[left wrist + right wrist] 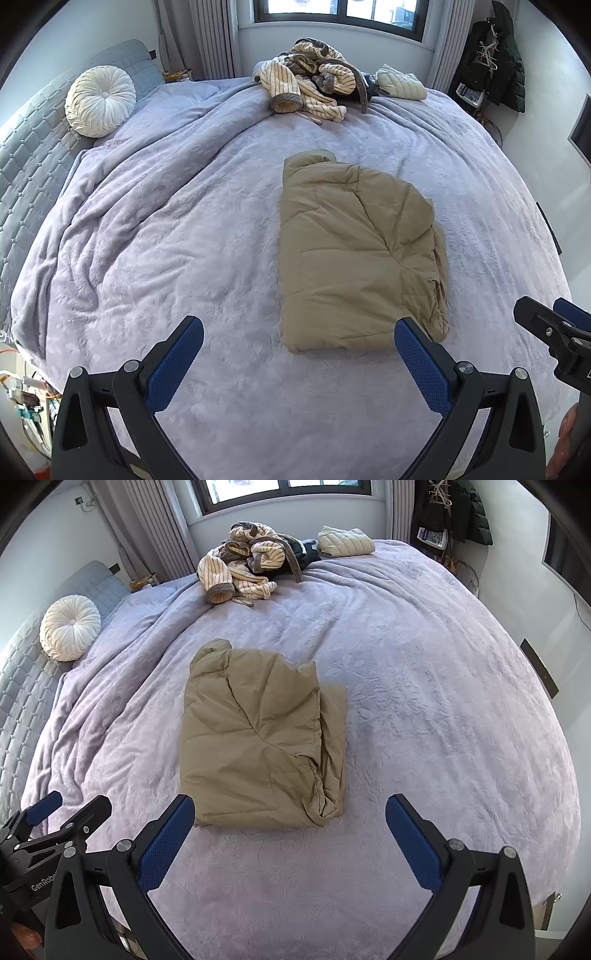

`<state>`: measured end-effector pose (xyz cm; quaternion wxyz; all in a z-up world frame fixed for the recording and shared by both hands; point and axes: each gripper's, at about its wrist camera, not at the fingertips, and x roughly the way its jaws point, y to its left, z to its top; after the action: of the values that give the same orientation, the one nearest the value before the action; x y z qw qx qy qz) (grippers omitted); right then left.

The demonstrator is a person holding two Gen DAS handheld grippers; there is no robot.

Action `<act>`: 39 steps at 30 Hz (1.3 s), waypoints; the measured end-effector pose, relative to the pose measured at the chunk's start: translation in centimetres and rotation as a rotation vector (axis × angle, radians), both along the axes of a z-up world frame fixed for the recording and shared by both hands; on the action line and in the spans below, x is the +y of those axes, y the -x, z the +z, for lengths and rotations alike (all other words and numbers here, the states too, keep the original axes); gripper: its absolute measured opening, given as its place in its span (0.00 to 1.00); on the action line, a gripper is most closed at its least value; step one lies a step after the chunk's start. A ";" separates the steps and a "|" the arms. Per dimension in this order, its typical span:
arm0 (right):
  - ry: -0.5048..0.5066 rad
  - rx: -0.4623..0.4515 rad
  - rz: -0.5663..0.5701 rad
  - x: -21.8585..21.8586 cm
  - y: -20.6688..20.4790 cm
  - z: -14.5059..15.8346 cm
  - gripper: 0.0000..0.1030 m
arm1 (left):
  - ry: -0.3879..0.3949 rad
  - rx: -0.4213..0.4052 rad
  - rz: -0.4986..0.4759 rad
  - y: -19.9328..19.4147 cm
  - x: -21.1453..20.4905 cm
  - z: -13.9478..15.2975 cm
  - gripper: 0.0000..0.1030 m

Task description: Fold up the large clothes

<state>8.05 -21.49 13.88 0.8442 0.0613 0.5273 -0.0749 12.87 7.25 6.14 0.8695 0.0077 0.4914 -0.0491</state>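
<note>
Tan jacket (258, 738) lies folded mid-bed (424, 701), untouched. Left gripper (299, 341) and right gripper (290, 818) both hang spread wide, empty, at its near edge. Risk: puffy layers on its right side may spring apart if lifted unevenly.

A bed (184, 240) under a rumpled lavender blanket (129, 206) carried a folded tan jacket (354, 254) near its middle, a striped robe heap (306, 85) and folded cream jacket (400, 86) at the far edge, and a round white cushion (99, 100) far left.
</note>
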 end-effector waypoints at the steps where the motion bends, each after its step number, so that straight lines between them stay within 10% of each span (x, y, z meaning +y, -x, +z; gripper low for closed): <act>1: 0.000 0.000 0.000 0.0 0.0 0.0 1.00 | 0.000 0.000 0.000 0.0 0.0 0.0 1.00; 39: -0.003 0.006 -0.001 0.1 0.2 0.0 1.00 | -0.001 0.010 -0.008 -0.6 -0.1 -0.3 1.00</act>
<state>7.82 -21.39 13.90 0.8425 0.0625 0.5299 -0.0746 13.45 7.14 5.82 0.8670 0.0099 0.4955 -0.0523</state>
